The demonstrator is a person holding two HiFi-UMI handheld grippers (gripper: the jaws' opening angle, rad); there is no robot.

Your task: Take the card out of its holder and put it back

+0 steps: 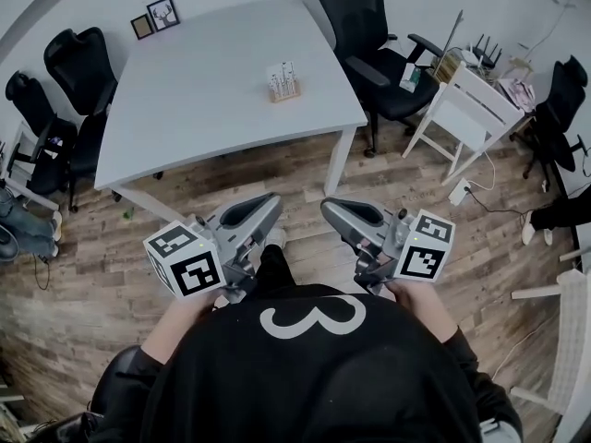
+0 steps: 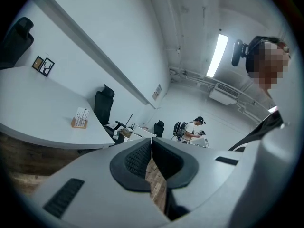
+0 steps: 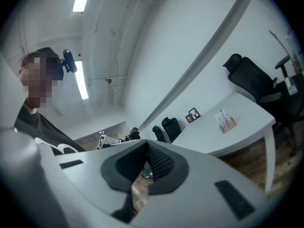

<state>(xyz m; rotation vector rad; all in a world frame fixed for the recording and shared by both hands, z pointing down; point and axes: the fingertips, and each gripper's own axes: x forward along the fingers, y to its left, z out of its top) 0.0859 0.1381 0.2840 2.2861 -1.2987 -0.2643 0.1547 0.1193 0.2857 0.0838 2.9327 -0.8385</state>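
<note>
A wooden holder with white cards point(image 1: 283, 83) stands upright on the white table point(image 1: 203, 90), toward its right side. It shows small in the left gripper view as the card holder point(image 2: 80, 119) and in the right gripper view as the card holder point(image 3: 225, 121). My left gripper point(image 1: 271, 203) and right gripper point(image 1: 331, 209) hang side by side over the wooden floor, short of the table's near edge. The left gripper point(image 2: 151, 141) has its dark pads closed together on nothing. The right gripper point(image 3: 146, 142) is likewise shut and empty.
Two small picture frames point(image 1: 154, 18) sit at the table's far left corner. Black office chairs point(image 1: 365, 35) stand behind and left of the table point(image 1: 69, 72). A white rack with clutter point(image 1: 476, 100) and a floor cable are at the right. A person point(image 2: 194, 129) stands far off.
</note>
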